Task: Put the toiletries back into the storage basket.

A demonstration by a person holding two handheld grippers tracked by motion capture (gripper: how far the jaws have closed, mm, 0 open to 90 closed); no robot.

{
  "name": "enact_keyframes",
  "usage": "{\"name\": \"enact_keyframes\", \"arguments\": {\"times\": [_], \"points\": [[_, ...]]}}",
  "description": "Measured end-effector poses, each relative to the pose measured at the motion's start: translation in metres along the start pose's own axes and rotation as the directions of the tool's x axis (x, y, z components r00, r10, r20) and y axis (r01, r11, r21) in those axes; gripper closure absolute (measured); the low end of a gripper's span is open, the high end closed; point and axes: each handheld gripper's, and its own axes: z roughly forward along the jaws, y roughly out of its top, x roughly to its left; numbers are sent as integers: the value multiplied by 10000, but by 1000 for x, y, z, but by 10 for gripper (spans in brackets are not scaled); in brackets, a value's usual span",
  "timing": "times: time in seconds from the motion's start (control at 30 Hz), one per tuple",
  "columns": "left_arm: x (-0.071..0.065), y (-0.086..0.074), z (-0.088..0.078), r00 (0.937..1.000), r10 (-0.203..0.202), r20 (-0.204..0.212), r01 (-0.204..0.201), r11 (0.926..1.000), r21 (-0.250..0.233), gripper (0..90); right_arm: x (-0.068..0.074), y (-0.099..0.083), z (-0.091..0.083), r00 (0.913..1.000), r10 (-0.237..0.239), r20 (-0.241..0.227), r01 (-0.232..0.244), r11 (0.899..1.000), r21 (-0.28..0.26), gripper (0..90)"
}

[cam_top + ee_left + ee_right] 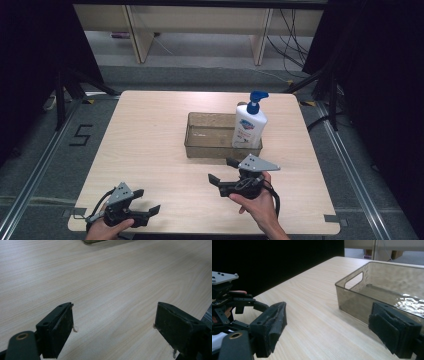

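A clear brownish bin (210, 136) sits on the desk (145, 145), a little past its middle. A white pump bottle (249, 125) with a blue top stands upright inside the bin, at its right end. The right gripper (223, 171) hovers just in front of the bin's near wall, jaws spread wide and holding nothing; in the right gripper view the bin (384, 287) lies just beyond its right jaw. The left gripper (145, 201) is well apart from the bin, by the desk's near left corner, jaws spread over bare wood (105, 285).
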Motion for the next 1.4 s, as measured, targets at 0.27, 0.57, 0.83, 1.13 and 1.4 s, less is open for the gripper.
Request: {"name": "enact_keyframes", "arguments": {"times": [0.27, 0.57, 0.83, 1.13, 1.4], "points": [[0, 0, -1, 10000, 44, -8, -44, 10000, 34, 147, 2, -6, 2, 9994, -60, -350, 62, 10000, 62, 152], [-1, 0, 0, 10000, -3, 39, 3, 10000, -6, 147, 5, -16, 2, 9986, -62, -525, 69, 9999, 139, 152], [-1, 0, -1, 9999, 112, -7, -112, 9999, 50, 147, 7, -26, 0, 9984, 108, -549, -91, 9994, 321, 152], [-2, 1, -2, 9994, 236, 268, -233, 9997, -116, 147, 7, -36, -2, 9967, -154, -797, 189, 9989, 428, 152], [-2, 2, -2, 9994, 260, 246, -258, 9996, -105, 147, 7, -48, -7, 9957, -19, -928, 94, 9967, 801, 153]]}}
